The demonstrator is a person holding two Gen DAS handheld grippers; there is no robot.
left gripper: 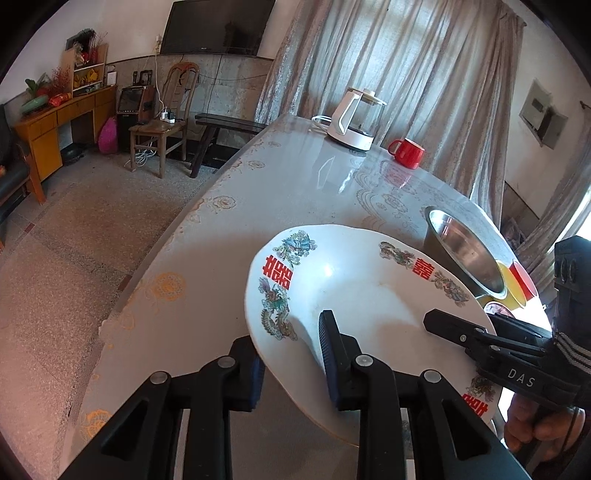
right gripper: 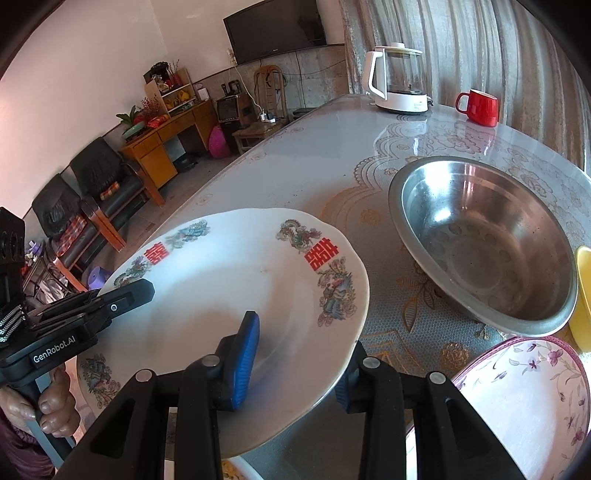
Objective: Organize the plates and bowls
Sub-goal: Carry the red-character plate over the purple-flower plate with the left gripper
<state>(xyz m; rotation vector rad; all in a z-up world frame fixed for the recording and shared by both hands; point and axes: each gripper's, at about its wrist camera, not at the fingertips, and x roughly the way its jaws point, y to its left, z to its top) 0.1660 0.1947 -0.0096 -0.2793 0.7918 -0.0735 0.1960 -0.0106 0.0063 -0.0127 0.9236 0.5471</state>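
Glass-topped table (right gripper: pixel 295 155); steel bowl (right gripper: pixel 484 240), kettle (right gripper: pixel 399 81), red mug (right gripper: pixel 478 107), floral plate (right gripper: pixel 524 398) resting on it

**Readable marks: red characters on plate, brands on grippers**

Painted in red on the rim of the white plate (left gripper: pixel 354 291): the double-happiness character 囍, seen three times from the left wrist, at the left edge, the far right rim and the near right edge, each flanked by dragon-and-phoenix motifs. Seen twice from the right wrist, at the far left and far right of the rim.

Printed in white on the body of the right gripper (left gripper: pixel 458 332): "DAS".

Printed in white on the body of the left gripper (right gripper: pixel 122 299): "GenRobot.AI".

On the lower bezel of the wall television (right gripper: pixel 277 29): a small logo, too small to read.
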